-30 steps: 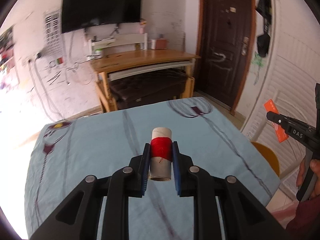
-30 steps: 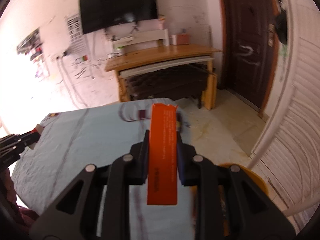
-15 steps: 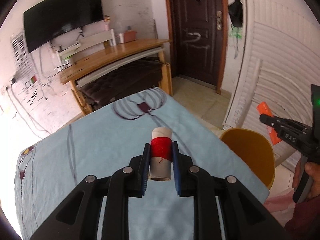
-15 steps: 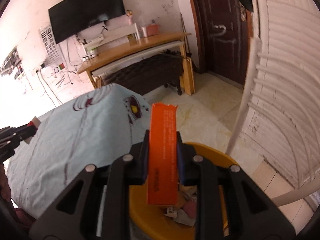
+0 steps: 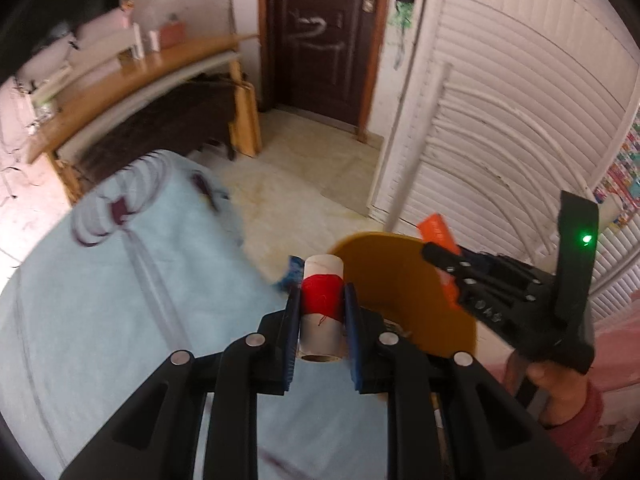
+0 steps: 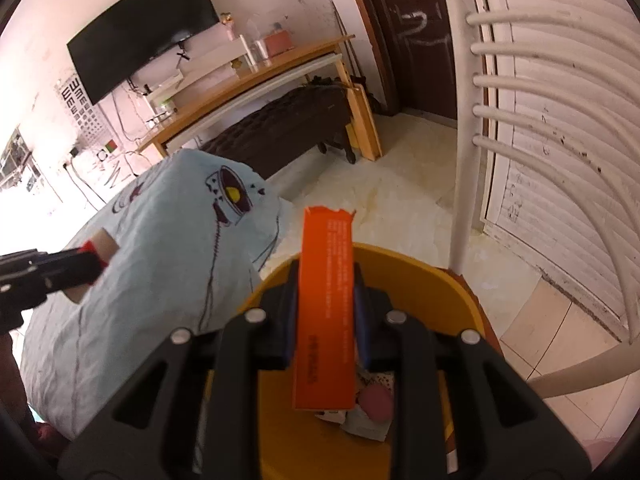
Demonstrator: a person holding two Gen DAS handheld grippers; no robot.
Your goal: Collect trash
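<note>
My left gripper (image 5: 320, 300) is shut on a cardboard spool wound with red thread (image 5: 322, 300), held upright over the right edge of the blue-clothed table (image 5: 120, 300). My right gripper (image 6: 326, 304) is shut on a flat orange carton (image 6: 326, 308), held over the open yellow trash bin (image 6: 452, 292). The bin (image 5: 400, 280) stands on the floor beside the table, just right of the spool. The right gripper (image 5: 440, 258) and its carton (image 5: 438, 234) hang over the bin's far side. The left gripper and spool (image 6: 96, 246) show at the left of the right wrist view.
Crumpled paper and a pink piece (image 6: 374, 400) lie inside the bin. A white slatted chair back (image 6: 520, 128) stands right of the bin. A wooden desk (image 6: 256, 88) with a dark suitcase under it, a wall TV (image 6: 144, 32) and a brown door (image 5: 320, 40) are beyond.
Both grippers swung right, off the table toward the bin. The orange carton now hangs over the bin opening; the spool has reached the table's right edge next to the bin.
</note>
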